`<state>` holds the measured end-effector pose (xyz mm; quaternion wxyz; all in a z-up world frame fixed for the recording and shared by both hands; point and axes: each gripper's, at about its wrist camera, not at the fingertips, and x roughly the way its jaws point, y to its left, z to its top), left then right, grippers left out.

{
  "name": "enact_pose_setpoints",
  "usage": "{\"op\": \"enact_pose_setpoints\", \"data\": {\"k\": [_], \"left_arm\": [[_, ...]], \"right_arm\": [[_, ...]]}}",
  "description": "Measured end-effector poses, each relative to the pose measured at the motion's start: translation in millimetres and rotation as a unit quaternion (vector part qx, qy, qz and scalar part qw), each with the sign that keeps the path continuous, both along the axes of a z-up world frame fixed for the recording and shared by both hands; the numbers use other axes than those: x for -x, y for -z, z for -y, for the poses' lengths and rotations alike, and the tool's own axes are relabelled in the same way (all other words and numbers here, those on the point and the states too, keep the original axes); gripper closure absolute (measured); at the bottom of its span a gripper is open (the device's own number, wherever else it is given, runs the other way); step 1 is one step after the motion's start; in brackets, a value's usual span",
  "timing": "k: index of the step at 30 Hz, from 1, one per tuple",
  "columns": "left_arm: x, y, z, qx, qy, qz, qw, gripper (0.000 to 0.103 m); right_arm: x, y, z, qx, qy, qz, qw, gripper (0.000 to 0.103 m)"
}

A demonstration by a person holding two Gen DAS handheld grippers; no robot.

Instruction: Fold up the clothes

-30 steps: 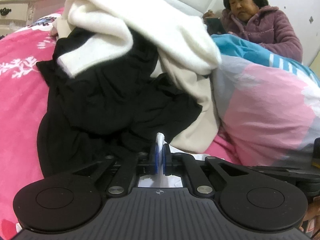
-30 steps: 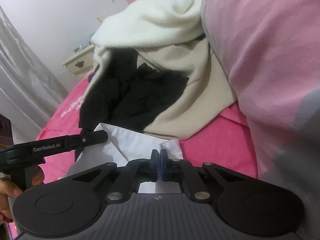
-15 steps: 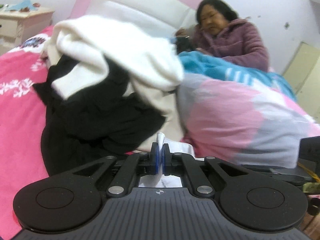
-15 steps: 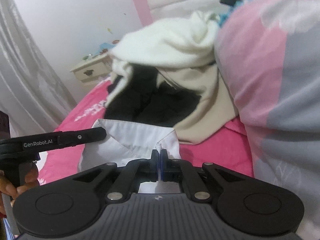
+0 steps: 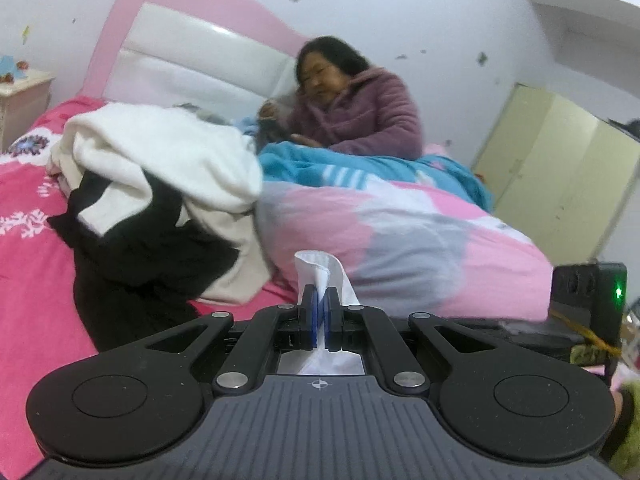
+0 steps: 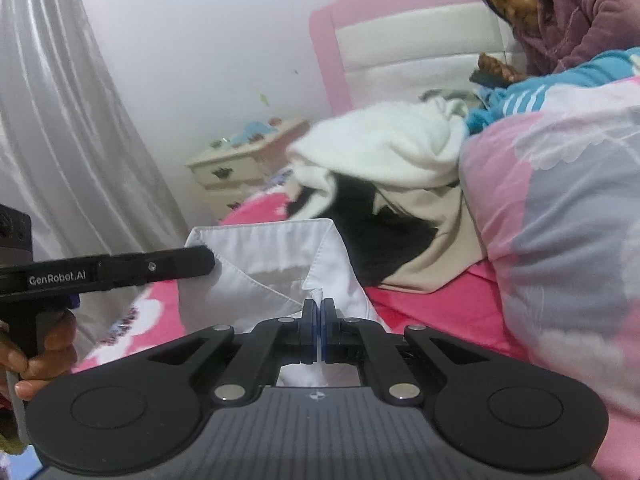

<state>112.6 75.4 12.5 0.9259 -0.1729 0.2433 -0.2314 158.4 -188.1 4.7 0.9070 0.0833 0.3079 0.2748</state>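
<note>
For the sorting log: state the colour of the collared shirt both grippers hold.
White; the shirt shows best in the right wrist view.

A person in a purple fleece robe is sitting against the pink headboard under a blue blanket. A cream nightstand is standing beside the bed.

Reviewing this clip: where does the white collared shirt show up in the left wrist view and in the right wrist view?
Left wrist: only a pinched fold of the white shirt rises at bottom centre, between the closed fingers of the left gripper.
Right wrist: the shirt's collar spreads across lower centre-left, one edge clamped in the right gripper.
Shared landmark: the pile of white and black clothes on the bed.
</note>
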Motion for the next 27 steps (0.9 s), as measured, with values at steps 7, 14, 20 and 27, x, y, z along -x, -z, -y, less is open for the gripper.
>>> {"op": "enact_pose_setpoints", "data": {"k": [7,14,20,27], "left_arm": [[86,-23,1,-0.029,0.031,0.036,0.9985,0.102],[178,-22,22,-0.109,0.100,0.092,0.9847,0.102],[225,17,34,-0.117,0.137,0.046,0.9825,0.102],[260,72,40,-0.120,0.156,-0.022,0.9801,0.102]], "right_arm": [[86,-16,8,-0.032,0.004,0.026,0.999,0.101],[180,-9,21,-0.055,0.006,0.045,0.997,0.101],[249,28,33,-0.075,0.020,0.013,0.997,0.101],[316,74,32,-0.039,0.002,0.000,0.999,0.100]]}}
